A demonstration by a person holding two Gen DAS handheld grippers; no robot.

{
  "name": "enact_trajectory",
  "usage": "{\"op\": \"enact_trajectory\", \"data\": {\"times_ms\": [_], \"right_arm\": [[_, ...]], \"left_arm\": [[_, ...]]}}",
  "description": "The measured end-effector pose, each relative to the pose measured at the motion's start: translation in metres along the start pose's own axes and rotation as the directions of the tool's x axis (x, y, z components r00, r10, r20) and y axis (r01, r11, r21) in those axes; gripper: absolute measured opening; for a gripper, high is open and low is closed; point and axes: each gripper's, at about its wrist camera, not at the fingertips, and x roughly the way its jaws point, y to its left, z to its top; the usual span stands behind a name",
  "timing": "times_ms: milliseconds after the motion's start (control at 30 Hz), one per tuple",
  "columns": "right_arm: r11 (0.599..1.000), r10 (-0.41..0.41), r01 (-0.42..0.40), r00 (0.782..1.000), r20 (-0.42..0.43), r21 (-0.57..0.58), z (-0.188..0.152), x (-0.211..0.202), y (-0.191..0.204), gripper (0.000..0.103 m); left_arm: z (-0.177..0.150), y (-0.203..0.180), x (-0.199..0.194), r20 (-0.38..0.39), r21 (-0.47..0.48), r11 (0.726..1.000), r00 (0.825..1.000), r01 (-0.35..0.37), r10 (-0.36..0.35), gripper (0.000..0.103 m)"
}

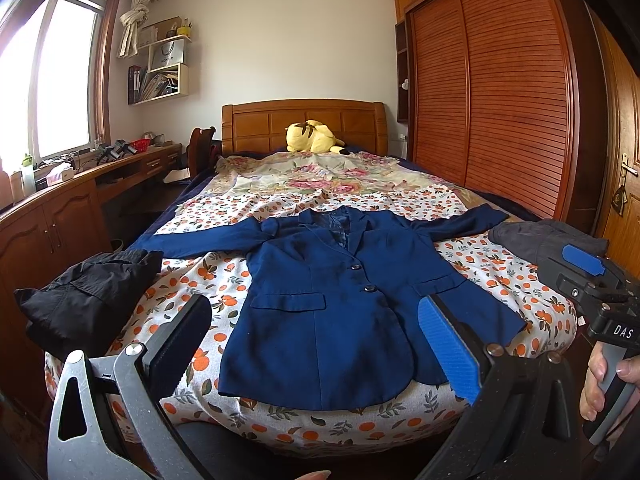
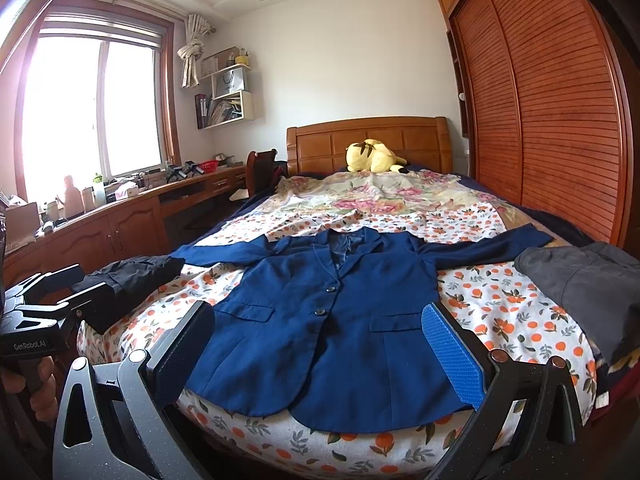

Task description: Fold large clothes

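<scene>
Blazer: a navy blazer (image 1: 328, 300) lies face up and flat at the foot of the bed (image 1: 224, 272), collar toward the headboard, both sleeves stretched out to the sides, two dark buttons down the front, hem near the mattress edge
Left tongs: the left tongs (image 1: 316, 344) are spread wide and hold nothing; they hang above the blazer's lower half, one dark finger over the orange-print sheet to the left, the blue-padded finger over the right front panel
Right tongs: the right tongs (image 2: 320, 344) are likewise spread wide and empty, above the blazer's hem, apart from the cloth
Hands: the person's right hand (image 1: 600, 384) grips the right tool's handle at the edge of the left wrist view; the left hand (image 2: 36, 384) grips the other handle in the right wrist view
Black garment: a crumpled black garment (image 1: 88, 296) sits on the bed's left corner, just beside the left sleeve
Grey garment: a dark grey garment (image 2: 584, 284) lies on the right corner, near the right sleeve
Plush: a yellow plush toy (image 1: 314, 138) rests against the wooden headboard (image 1: 260, 124)
Room: a louvred wardrobe (image 1: 500, 92) stands right of the bed; a cluttered desk (image 1: 80, 180) runs under the window on the left
</scene>
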Motion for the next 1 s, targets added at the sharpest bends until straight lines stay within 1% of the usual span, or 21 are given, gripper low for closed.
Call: {"op": "enact_trajectory", "data": {"times_ms": [300,400,1000], "right_arm": [[1.0,-0.001,0.001,1.0,0.0,0.002,0.0,0.0,0.0,0.103],[1.0,-0.001,0.001,1.0,0.0,0.001,0.0,0.0,0.001,0.103],[1.0,0.0,0.0,1.0,0.001,0.002,0.0,0.0,0.0,0.103]], "left_arm": [[0.0,0.0,0.0,-0.002,-0.001,1.0,1.0,0.003,-0.003,0.103],[0.002,-0.011,-0.003,-0.005,0.005,1.0,1.0,0.01,-0.01,0.103],[0.006,-0.011,-0.01,0.008,-0.002,1.0,1.0,0.02,-0.02,0.103]]}}
